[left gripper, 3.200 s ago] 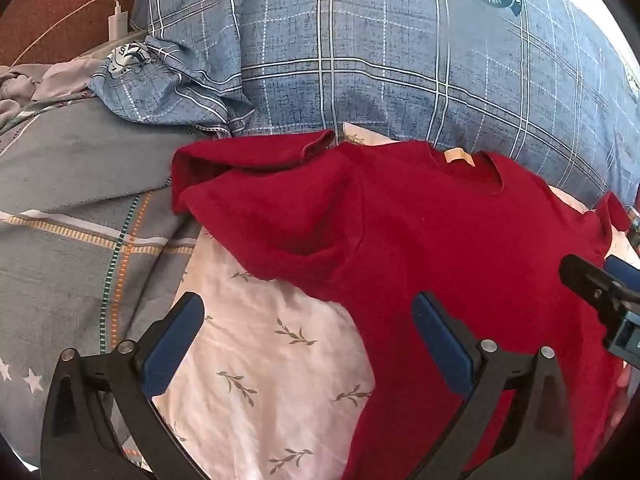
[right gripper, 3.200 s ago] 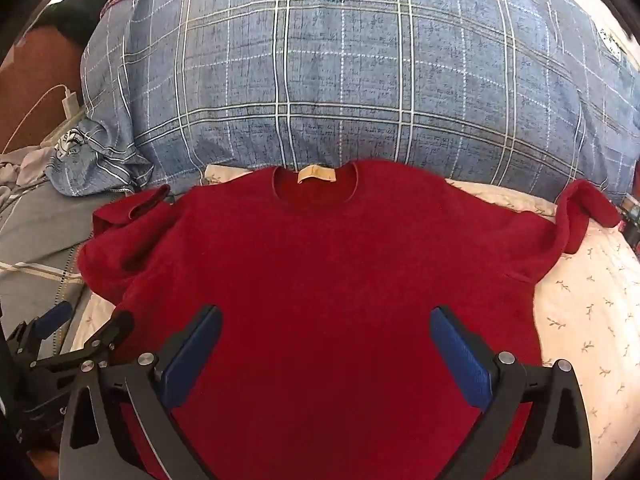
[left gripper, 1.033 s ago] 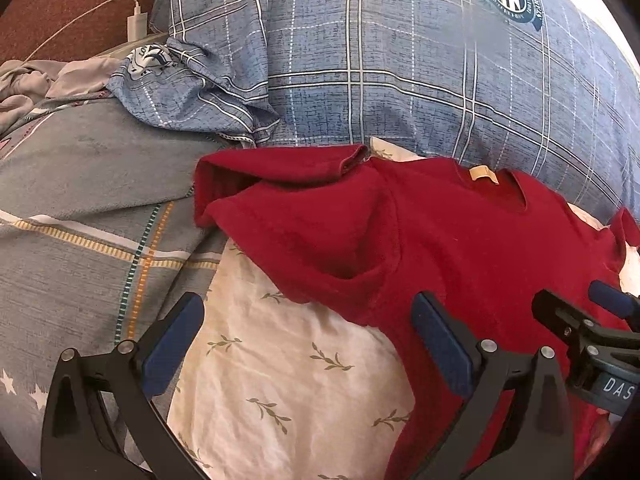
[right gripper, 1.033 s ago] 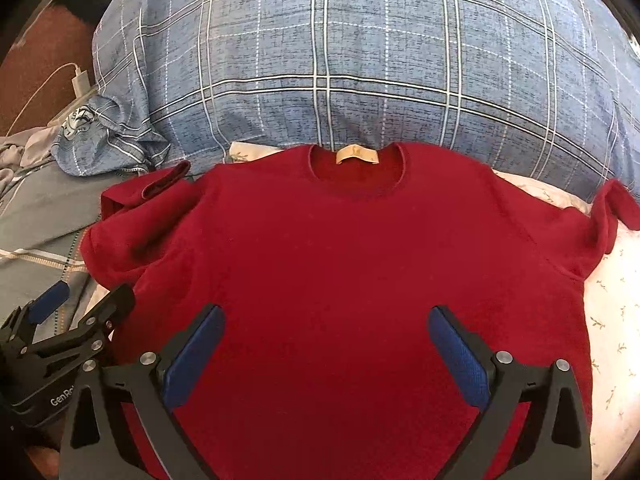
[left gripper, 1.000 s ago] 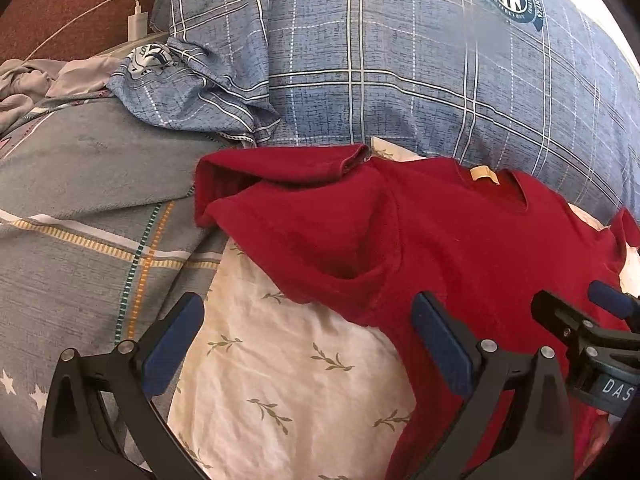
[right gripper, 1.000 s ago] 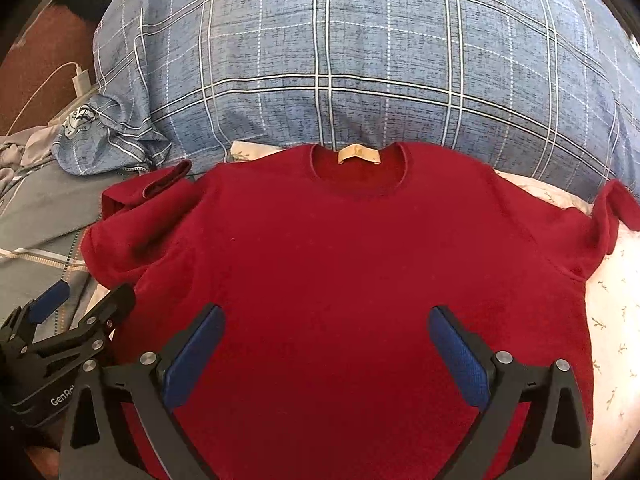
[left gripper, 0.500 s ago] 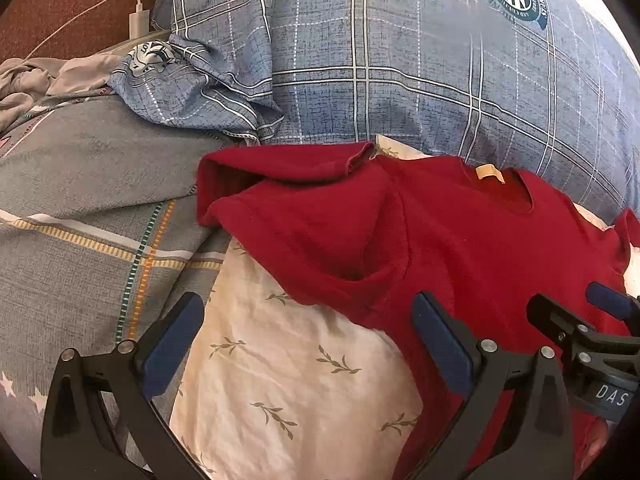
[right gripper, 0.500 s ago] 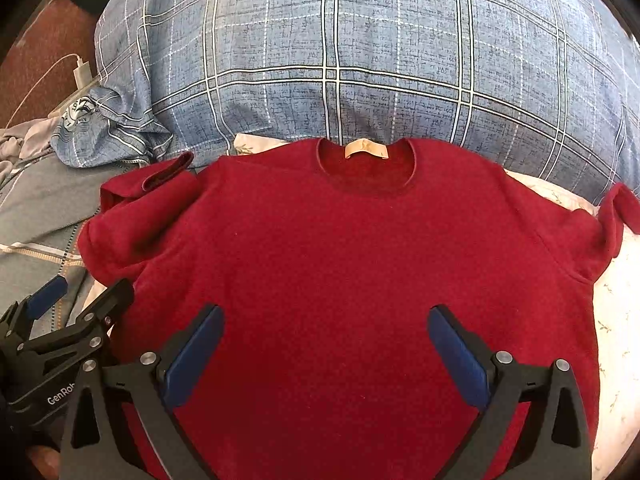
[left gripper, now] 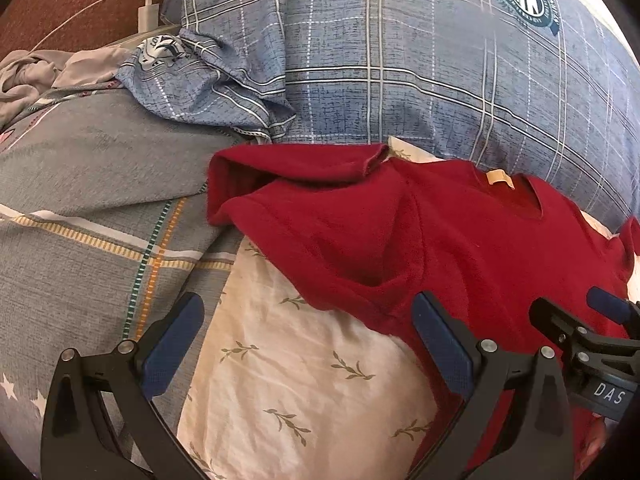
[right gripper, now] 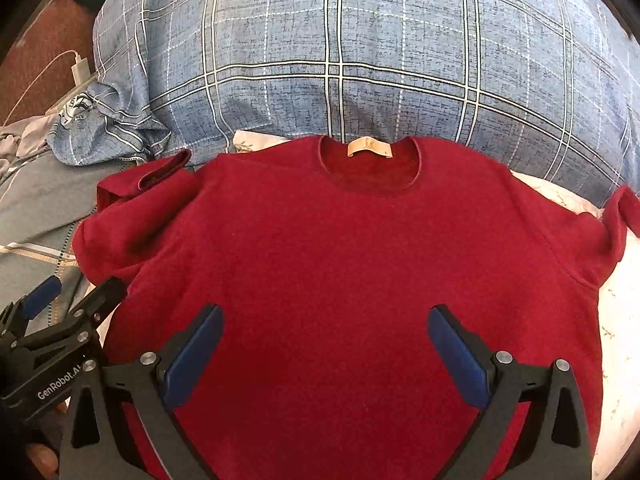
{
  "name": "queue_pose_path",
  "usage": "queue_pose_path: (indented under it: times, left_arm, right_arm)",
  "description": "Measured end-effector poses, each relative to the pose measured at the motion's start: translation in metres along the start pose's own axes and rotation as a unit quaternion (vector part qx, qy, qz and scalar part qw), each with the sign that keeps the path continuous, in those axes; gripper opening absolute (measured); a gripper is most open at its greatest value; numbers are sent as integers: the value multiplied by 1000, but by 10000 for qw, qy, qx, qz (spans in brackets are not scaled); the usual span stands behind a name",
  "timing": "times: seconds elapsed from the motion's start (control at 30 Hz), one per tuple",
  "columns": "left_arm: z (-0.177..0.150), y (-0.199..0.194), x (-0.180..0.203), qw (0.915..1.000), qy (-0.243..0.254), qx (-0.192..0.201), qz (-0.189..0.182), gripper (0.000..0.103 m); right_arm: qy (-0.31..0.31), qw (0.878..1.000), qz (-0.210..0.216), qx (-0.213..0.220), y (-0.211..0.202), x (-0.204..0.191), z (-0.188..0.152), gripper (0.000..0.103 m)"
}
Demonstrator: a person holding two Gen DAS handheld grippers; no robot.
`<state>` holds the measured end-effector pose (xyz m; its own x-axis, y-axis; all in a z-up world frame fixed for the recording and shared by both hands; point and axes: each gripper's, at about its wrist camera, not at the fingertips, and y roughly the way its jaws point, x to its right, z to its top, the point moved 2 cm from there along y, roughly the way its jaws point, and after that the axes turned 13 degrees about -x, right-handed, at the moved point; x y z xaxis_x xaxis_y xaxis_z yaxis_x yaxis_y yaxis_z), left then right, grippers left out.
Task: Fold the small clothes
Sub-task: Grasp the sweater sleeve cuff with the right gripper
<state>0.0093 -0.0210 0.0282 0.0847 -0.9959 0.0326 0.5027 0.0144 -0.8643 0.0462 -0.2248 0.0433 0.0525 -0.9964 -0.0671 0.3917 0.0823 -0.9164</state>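
Fingers on both tools stand spread wide with nothing between them. Starting at the left, the left gripper [left gripper: 308,336] hovers over the leaf-print sheet [left gripper: 304,364], with the grey striped blanket [left gripper: 100,208] beyond its left finger; its right finger [left gripper: 440,344] sits over the edge of the red T-shirt [right gripper: 352,264], just where the side seam meets the underarm. Ahead of those fingers and slightly to the left lies the shirt's left sleeve [left gripper: 304,200], rumpled and partly doubled over itself, its cuff pointing away toward the blanket. Moving right, the right gripper [right gripper: 326,348] is centred over the lower body of the shirt, which lies front-up and mostly flat, neckline and tan label [right gripper: 370,147] straight ahead of the fingers and butting against the blue plaid pillow [right gripper: 360,40]. So the shirt's long axis, hem to collar, runs straight away from both tools, and the sleeves stick out crosswise to either side. Farthest right, the other sleeve [right gripper: 616,220] curls up at its end, well off from the right finger. Judging by this layout, the left tool is the nearer one to the crumpled sleeve, and it looks best placed to reach forward, pinch the cuff and bring it inward across the chest; the right tool would have to travel sideways for its own sleeve.
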Motion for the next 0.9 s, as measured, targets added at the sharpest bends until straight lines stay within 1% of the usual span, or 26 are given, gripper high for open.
queue_pose_path:
  times: [0.1, 0.17, 0.2, 0.27, 0.33, 0.37, 0.43, 0.47, 0.6, 0.7, 0.73, 0.83, 0.9]
  left_arm:
    - [3, 1, -5, 10000, -64, -9, 67, 103]
    - [5, 2, -11, 9998, -149, -19, 154, 103]
    - [7, 2, -16, 9996, -224, -27, 197, 103]
    - [9, 4, -25, 9990, -396, -53, 205, 103]
    - [11, 6, -35, 9981, -578, -101, 208, 103]
    - [12, 7, -39, 9976, -651, -123, 214, 103]
    - [12, 8, -44, 9970, -733, -168, 184, 103]
    - [13, 9, -45, 9968, -755, -189, 168, 103]
    - [13, 15, -45, 9967, -745, -247, 225, 103]
    - [14, 19, -45, 9965, -738, -290, 251, 103]
    - [15, 20, -45, 9964, -748, -303, 248, 103]
    - [16, 24, -47, 9960, -796, -362, 201, 103]
    - [17, 27, -48, 9957, -814, -388, 198, 103]
  right_arm:
    - [-9, 9999, 98, -45, 3, -1, 4, 98]
    - [-93, 9997, 220, -73, 4, -4, 9, 87]
    - [-148, 9994, 295, -87, 5, -4, 12, 84]
    - [-279, 9976, 620, -127, 6, -8, 23, 73]
    - [-307, 9943, 1003, -165, 7, -13, 33, 67]
    - [-304, 9914, 1261, -186, 7, -19, 41, 65]
    - [-325, 9868, 1580, -154, 8, -28, 51, 65]
    - [-374, 9826, 1815, -146, 8, -36, 59, 65]
    - [-542, 9719, 2281, -197, 22, -65, 77, 65]
    - [-532, 9649, 2544, -366, 32, -80, 87, 66]
    - [-508, 9639, 2565, -495, 44, -85, 91, 66]
    - [-406, 9598, 2682, -727, 58, -92, 97, 65]
    - [-341, 9566, 2773, -826, 68, -95, 100, 62]
